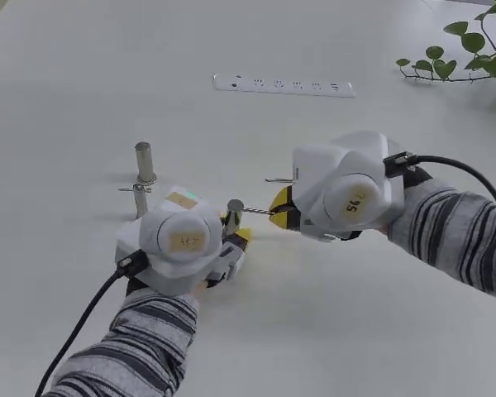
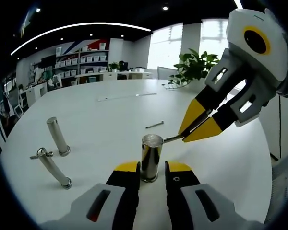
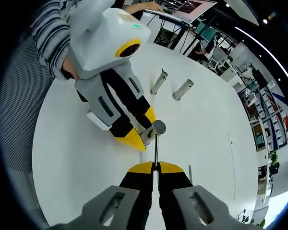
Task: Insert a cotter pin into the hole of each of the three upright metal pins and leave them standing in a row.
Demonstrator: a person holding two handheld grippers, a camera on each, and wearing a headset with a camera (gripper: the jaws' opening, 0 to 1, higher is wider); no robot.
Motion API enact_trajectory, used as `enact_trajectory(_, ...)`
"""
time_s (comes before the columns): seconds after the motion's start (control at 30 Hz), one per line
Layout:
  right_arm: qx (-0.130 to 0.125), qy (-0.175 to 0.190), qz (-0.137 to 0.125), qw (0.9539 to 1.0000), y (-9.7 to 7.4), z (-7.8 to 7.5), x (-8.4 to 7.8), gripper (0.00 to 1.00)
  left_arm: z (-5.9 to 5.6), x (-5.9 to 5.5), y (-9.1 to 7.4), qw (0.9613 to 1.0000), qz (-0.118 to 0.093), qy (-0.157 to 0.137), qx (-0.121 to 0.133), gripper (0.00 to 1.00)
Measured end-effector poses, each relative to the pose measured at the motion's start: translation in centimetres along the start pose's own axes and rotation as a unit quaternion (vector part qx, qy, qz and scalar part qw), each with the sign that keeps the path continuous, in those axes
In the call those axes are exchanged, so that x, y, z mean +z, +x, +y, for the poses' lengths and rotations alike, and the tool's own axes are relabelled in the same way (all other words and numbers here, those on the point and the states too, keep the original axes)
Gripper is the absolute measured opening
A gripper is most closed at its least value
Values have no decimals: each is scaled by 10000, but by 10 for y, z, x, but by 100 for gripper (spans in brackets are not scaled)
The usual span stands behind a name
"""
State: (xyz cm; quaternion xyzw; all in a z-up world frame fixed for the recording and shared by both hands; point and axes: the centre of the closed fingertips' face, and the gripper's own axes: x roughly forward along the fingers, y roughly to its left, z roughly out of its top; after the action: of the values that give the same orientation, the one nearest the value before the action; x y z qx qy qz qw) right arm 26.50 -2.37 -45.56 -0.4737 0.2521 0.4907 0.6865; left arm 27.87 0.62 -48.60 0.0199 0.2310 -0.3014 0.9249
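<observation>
My left gripper is shut on the base of an upright metal pin, holding it on the white table. My right gripper is shut on a thin cotter pin, whose tip touches the pin's head from the side. In the head view the held pin stands between the left gripper and the right gripper. Farther left stand a bare pin and a pin with a cotter pin through it.
A loose cotter pin lies on the table behind the right gripper. A white power strip lies at the back, and a leafy plant hangs in at the far right. Striped sleeves cover both forearms.
</observation>
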Motion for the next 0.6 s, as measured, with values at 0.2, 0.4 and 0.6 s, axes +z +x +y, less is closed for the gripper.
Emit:
enact_trajectory(0.2,-8,-24,-44,10000,0,0,5,0,6,-4,1,9999,66,16,149,10)
enact_trajectory(0.4,-19,-168,-41,9998,2,-1,8,0,7,-6,2,9996,82,-222,172,11)
enact_trajectory(0.6,-9,-173,-119,9998,4,-1,13,0,6,-7,2,9997,47,-116,221,10)
